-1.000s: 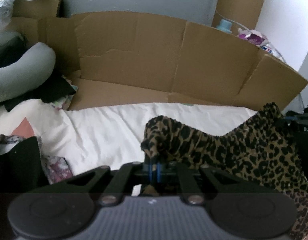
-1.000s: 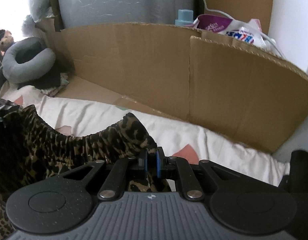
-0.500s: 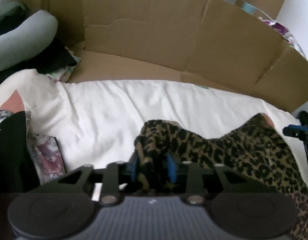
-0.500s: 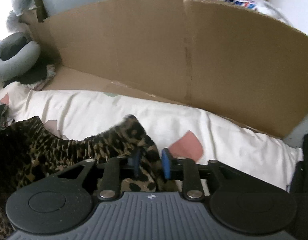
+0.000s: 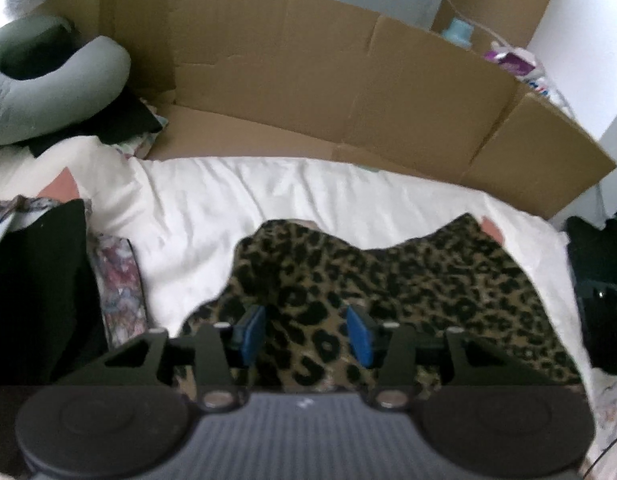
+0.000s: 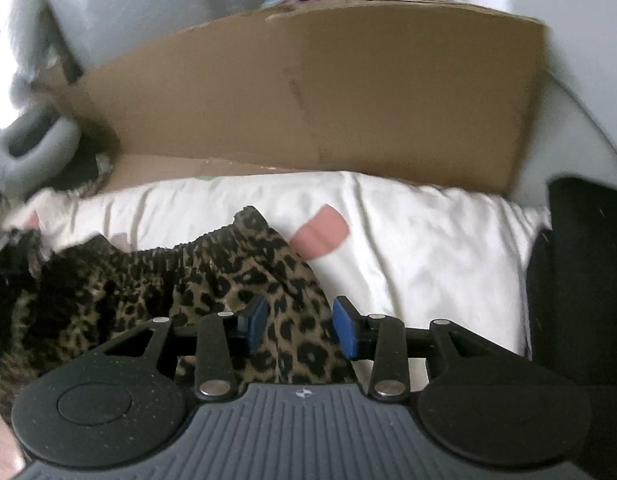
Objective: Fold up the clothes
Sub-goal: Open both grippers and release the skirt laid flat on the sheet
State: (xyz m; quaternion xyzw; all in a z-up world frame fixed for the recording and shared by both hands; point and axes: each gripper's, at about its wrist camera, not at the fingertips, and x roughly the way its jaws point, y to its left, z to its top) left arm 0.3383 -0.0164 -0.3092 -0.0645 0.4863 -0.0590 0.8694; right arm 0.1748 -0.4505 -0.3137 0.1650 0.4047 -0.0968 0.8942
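Leopard-print fabric, the garment (image 5: 388, 280) to be folded, is spread across the white sheet (image 5: 236, 200) of the bed, its gathered edge toward the cardboard wall. The left gripper (image 5: 306, 340) is seen with its blue fingers (image 5: 252, 336) parted about halfway; its jaws have just been opening, and the cloth lies under the gap, not pressed by the pads. The same is seen at the right gripper (image 6: 298, 326): fingers (image 6: 344, 332) half apart, jaws just opened, cloth loose beneath them near the garment's right corner (image 6: 260, 224). The step in hand is judged to be the release after laying a fold. It would be done well if both grippers were lifted clear without the cloth being snagged, and if wrinkles were smoothed before the next fold is taken. As for containers, a flattened cardboard box (image 5: 348, 92) stands open behind the bed; nothing is seen inside it. A grey neck pillow (image 5: 48, 80) lies at the left.
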